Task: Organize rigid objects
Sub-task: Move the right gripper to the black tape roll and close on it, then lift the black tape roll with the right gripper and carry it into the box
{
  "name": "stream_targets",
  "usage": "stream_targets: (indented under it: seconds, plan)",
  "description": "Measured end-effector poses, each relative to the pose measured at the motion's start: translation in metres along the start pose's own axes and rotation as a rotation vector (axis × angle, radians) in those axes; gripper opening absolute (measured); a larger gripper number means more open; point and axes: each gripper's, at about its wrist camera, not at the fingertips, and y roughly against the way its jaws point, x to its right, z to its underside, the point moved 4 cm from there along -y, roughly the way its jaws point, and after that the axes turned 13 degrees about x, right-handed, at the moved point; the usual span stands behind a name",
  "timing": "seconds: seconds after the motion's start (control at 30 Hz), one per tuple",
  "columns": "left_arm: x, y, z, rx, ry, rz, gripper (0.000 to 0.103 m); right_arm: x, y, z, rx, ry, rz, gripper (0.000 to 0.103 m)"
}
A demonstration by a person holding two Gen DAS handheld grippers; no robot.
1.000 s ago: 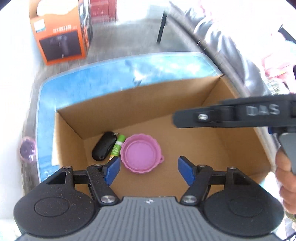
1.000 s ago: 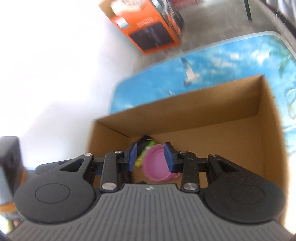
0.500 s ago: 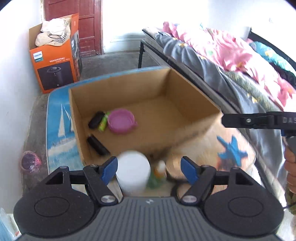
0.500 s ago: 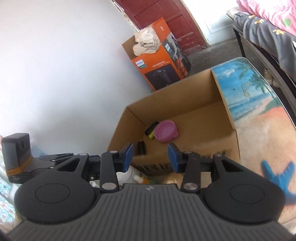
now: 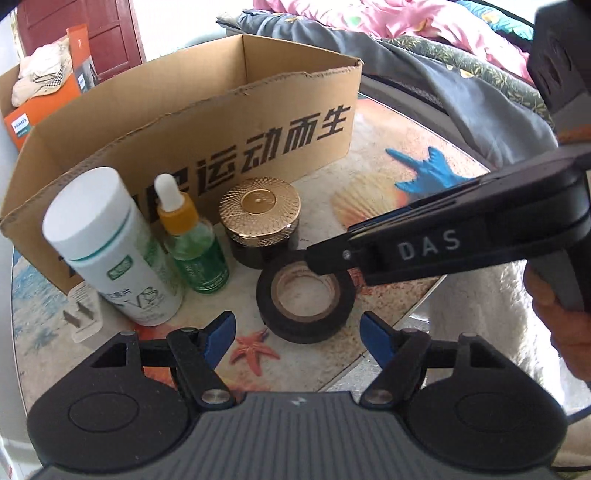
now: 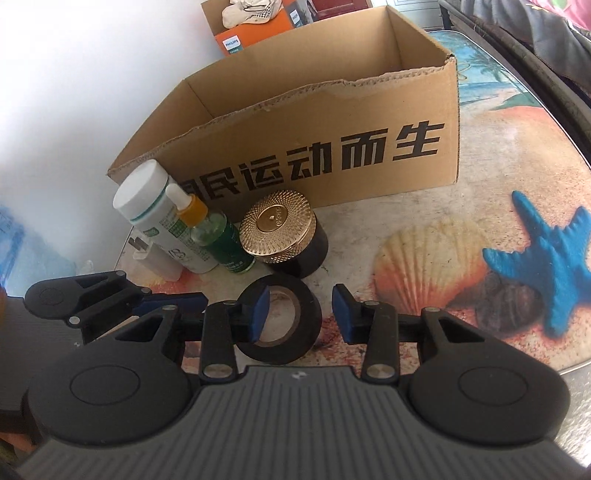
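Observation:
A black tape roll (image 5: 306,295) (image 6: 280,321) lies flat on the beach-print table, in front of the cardboard box (image 5: 207,122) (image 6: 332,122). My left gripper (image 5: 299,338) is open just short of the roll, nothing between its pads. My right gripper (image 6: 301,314) hangs over the roll with its jaws closing. One pad sits above the hole, the other stands clear outside the roll's right wall. From the left wrist view the right gripper (image 5: 321,258) reaches in sideways over the roll. Behind stand a gold-lidded jar (image 5: 258,218) (image 6: 280,229), a green dropper bottle (image 5: 195,243) (image 6: 218,236) and a white bottle (image 5: 110,243) (image 6: 155,210).
A small white plug (image 5: 81,306) (image 6: 147,254) lies left of the white bottle. The table edge (image 5: 417,317) runs close on the right, with a bed (image 5: 461,74) beyond. An orange box (image 6: 251,33) stands on the floor behind. A hand (image 5: 561,321) holds the right gripper.
Both grippers have drawn back from above the box's inside and come down in front of it. The bottles, jar and tape roll are now in view, close ahead.

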Motion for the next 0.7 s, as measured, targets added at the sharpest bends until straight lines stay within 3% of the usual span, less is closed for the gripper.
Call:
stream_targets:
  seconds: [0.47,0.7]
  plan:
    - [0.003,-0.020,0.004,0.003,-0.004,-0.002,0.075,0.001,-0.021,0.003,-0.039,0.054,-0.006,0.025]
    - [0.005,-0.023,0.000,0.025,-0.004,0.000,0.067,-0.002,-0.024,0.003,-0.041,0.076,-0.018,0.021]
